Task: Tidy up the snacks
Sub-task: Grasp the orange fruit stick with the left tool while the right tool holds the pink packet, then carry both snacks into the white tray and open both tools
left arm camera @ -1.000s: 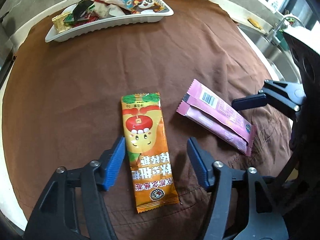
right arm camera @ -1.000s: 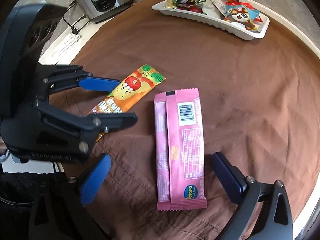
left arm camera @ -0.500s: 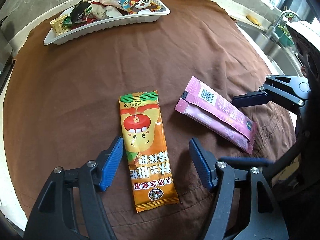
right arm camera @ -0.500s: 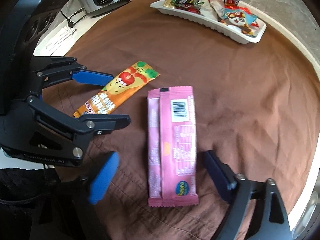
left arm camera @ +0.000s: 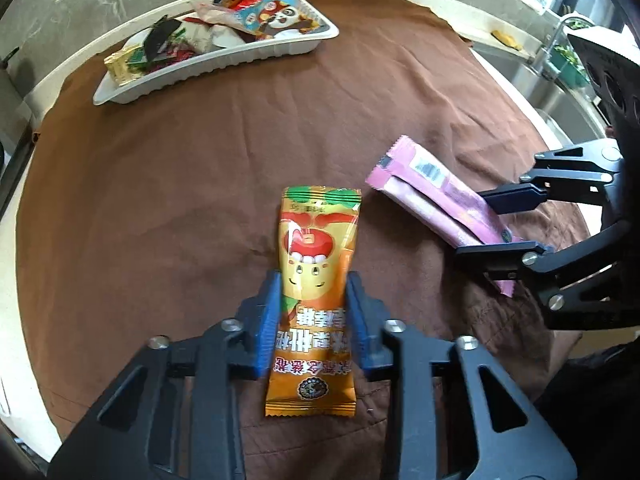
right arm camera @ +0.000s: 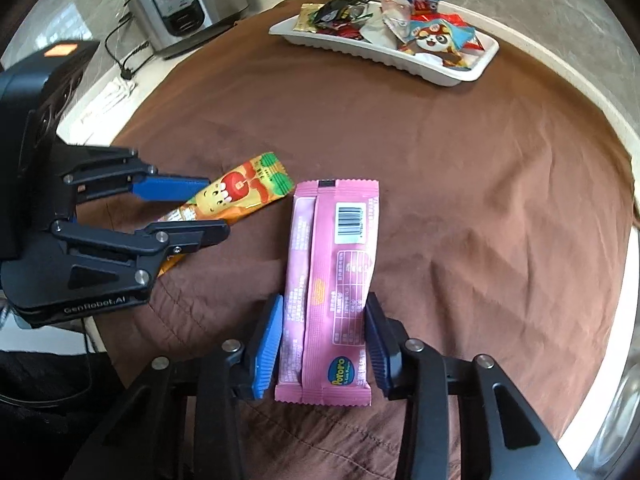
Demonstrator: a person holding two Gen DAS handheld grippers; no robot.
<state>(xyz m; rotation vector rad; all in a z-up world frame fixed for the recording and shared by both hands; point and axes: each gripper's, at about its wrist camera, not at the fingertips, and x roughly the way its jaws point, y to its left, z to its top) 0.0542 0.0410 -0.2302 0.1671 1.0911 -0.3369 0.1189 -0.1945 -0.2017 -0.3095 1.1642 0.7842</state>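
Note:
An orange snack packet (left arm camera: 316,248) with a cartoon apple lies on the brown cloth (left arm camera: 160,200). My left gripper (left arm camera: 314,284) is closing on it, blue pads pressing its two long edges near the middle. A pink snack packet (right arm camera: 332,264), barcode side up, lies just to its right. The jaws of my right gripper (right arm camera: 324,304) are closing too, and its pads squeeze the pink packet's lower half so that it bows. In the left wrist view the pink packet (left arm camera: 432,188) sits in the right gripper (left arm camera: 472,224). In the right wrist view the orange packet (right arm camera: 240,192) sits in the left gripper (right arm camera: 214,208).
A white tray (left arm camera: 200,76) filled with several mixed snack packets stands at the far side of the round table. A rice cooker (right arm camera: 188,4) with its cable sits beyond the cloth at the back left. A sink tap (left arm camera: 560,28) is off to the right.
Both grippers have closed from wide open onto their packets: the left on the orange one, the right on the pink one. The right gripper has also shifted slightly along the pink packet.

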